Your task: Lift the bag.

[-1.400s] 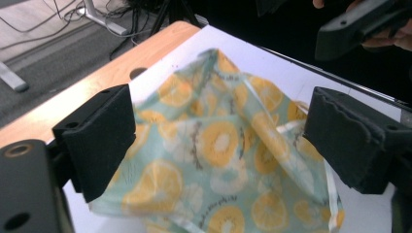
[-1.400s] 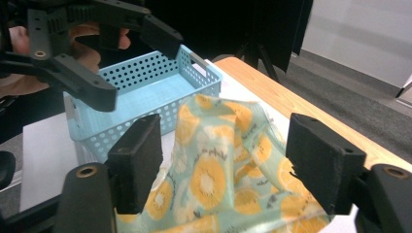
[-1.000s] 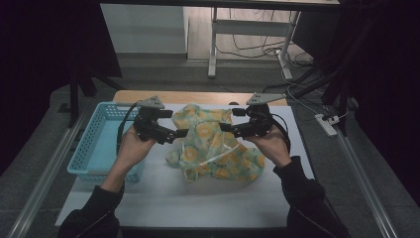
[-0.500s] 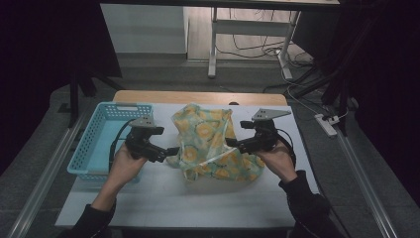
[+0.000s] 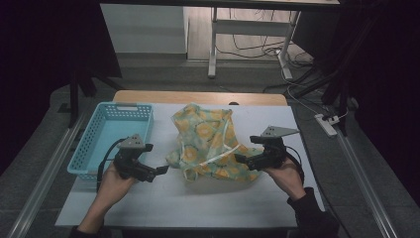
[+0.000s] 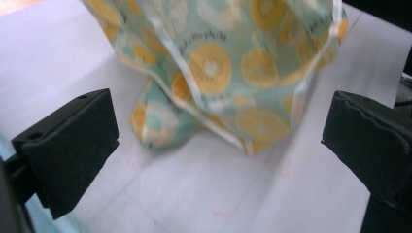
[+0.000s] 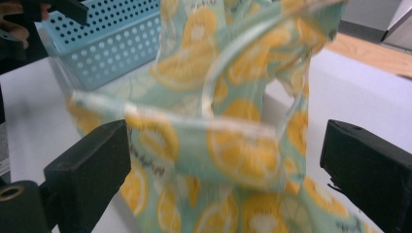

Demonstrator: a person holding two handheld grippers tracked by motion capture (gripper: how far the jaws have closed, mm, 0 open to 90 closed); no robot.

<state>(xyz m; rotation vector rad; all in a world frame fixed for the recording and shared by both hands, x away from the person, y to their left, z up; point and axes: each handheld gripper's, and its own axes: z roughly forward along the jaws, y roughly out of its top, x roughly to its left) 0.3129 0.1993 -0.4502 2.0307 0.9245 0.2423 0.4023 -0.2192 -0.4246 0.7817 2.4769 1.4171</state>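
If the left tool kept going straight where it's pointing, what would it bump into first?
Most likely the orange-patterned cloth. The left tool is open, nothing between its jaws, and it points across bare white table at the cloth's near lower edge. How far off the cloth is remains hard to judge.

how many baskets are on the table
1. The blue basket sits at the table's left edge, left of the orange-print cloth, just beyond the left gripper. It also shows behind the cloth in the right gripper view.
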